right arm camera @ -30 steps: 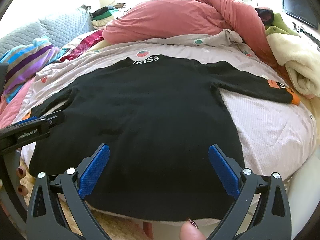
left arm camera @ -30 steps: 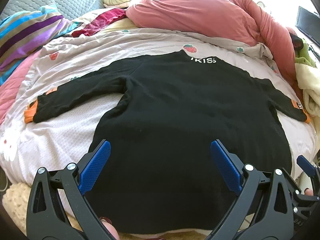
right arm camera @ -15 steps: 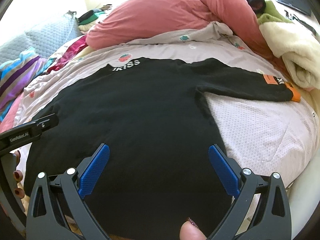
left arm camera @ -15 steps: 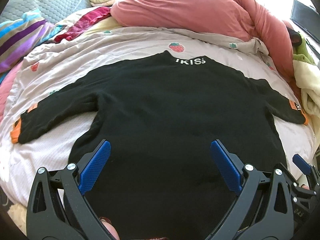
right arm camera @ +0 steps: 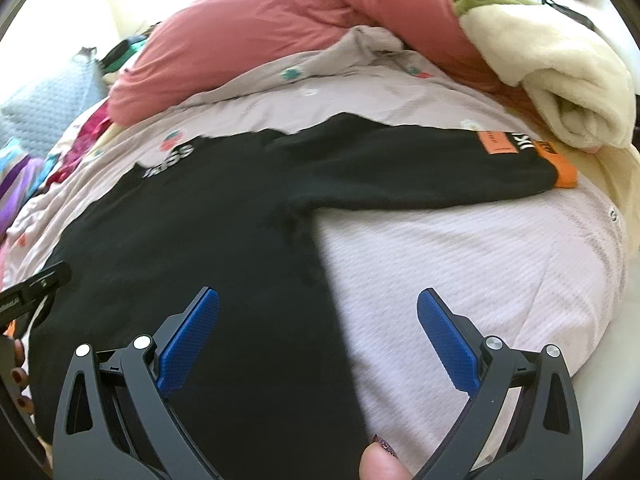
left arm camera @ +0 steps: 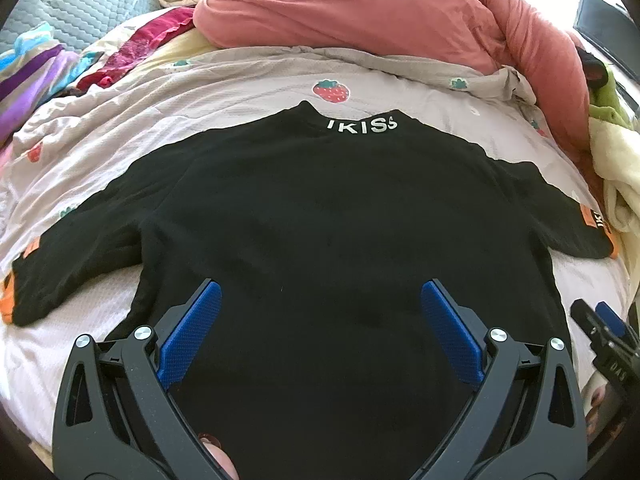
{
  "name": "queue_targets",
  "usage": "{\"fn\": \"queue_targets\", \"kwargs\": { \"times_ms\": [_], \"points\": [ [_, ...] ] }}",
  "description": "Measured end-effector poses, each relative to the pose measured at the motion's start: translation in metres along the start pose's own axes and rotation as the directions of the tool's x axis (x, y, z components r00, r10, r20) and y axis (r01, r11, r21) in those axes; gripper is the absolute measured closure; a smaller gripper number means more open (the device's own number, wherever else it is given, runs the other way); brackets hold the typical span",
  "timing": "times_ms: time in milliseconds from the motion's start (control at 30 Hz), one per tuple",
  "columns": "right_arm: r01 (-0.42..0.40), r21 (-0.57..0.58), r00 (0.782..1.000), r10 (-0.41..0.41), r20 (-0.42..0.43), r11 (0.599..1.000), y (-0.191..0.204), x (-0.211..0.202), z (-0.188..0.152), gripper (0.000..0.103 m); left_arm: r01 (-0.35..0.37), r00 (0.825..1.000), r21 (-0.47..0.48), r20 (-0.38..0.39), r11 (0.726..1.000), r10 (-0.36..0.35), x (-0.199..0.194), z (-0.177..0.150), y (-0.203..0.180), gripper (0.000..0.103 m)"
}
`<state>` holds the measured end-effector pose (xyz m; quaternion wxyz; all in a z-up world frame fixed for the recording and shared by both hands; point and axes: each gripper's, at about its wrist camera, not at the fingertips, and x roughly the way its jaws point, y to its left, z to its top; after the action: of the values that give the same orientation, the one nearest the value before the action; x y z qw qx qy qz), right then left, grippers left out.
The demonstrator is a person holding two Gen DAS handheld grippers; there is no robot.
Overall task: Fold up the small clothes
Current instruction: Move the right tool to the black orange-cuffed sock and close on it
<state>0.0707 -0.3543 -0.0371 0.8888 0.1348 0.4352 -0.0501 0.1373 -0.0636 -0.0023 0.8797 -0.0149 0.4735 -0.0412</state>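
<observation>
The black top (left arm camera: 320,220) lies flat, back side up, on the bedsheet (right arm camera: 460,248), both sleeves spread outward and the collar pointing away toward the pink duvet (left arm camera: 380,12). No fold has been made yet.

Change over the last second: both cameras have moved closer to the top. The right view has swung toward the right sleeve (right arm camera: 420,168) and its orange cuff (right arm camera: 564,176); the top's right side edge now runs between the right gripper's (right arm camera: 318,320) fingers. The left view remains centred on the body. Judgement: the right side is being lined up for the first fold, probably the sleeve inward.

Left gripper (left arm camera: 320,312): fingers spread wide, holding nothing, hovering over the lower body of the top. Right gripper: fingers spread wide, empty, straddling the side seam, one finger (right arm camera: 188,336) over black fabric, the other (right arm camera: 448,340) over bare sheet. Contact with the fabric cannot be confirmed in either view.
</observation>
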Motion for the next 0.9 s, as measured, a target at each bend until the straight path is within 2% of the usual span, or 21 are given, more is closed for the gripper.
{"fn": "queue_targets", "kwargs": {
  "times_ms": [367, 467, 567, 733, 900],
  "points": [
    [0.07, 0.113, 0.997, -0.067, -0.027, 0.991, -0.05, 0.026, 0.02, 0.004, 0.017, 0.999, 0.011, -0.029, 1.0, -0.016, 0.028, 0.02, -0.01, 0.009],
    [0.057, 0.187, 0.997, -0.048, -0.054, 0.981, -0.067, 0.036, 0.025, 0.004, 0.019, 0.999, 0.018, -0.039, 1.0, -0.018, 0.037, 0.026, -0.014, 0.009],
    [0.087, 0.226, 0.995, -0.075, -0.063, 0.97, -0.083, 0.042, 0.031, 0.004, 0.015, 0.999, 0.023, -0.049, 1.0, -0.014, 0.046, 0.034, -0.018, 0.009],
    [0.056, 0.322, 0.998, -0.04, -0.056, 0.945, -0.114, 0.05, 0.042, 0.004, 0.01, 0.998, 0.038, -0.056, 0.999, -0.008, 0.061, 0.048, -0.024, 0.009],
    [0.047, 0.395, 0.999, -0.039, -0.028, 0.917, -0.142, 0.056, 0.053, 0.005, 0.012, 0.998, 0.036, -0.058, 0.999, -0.01, 0.07, 0.06, -0.028, 0.009]
  ]
}}
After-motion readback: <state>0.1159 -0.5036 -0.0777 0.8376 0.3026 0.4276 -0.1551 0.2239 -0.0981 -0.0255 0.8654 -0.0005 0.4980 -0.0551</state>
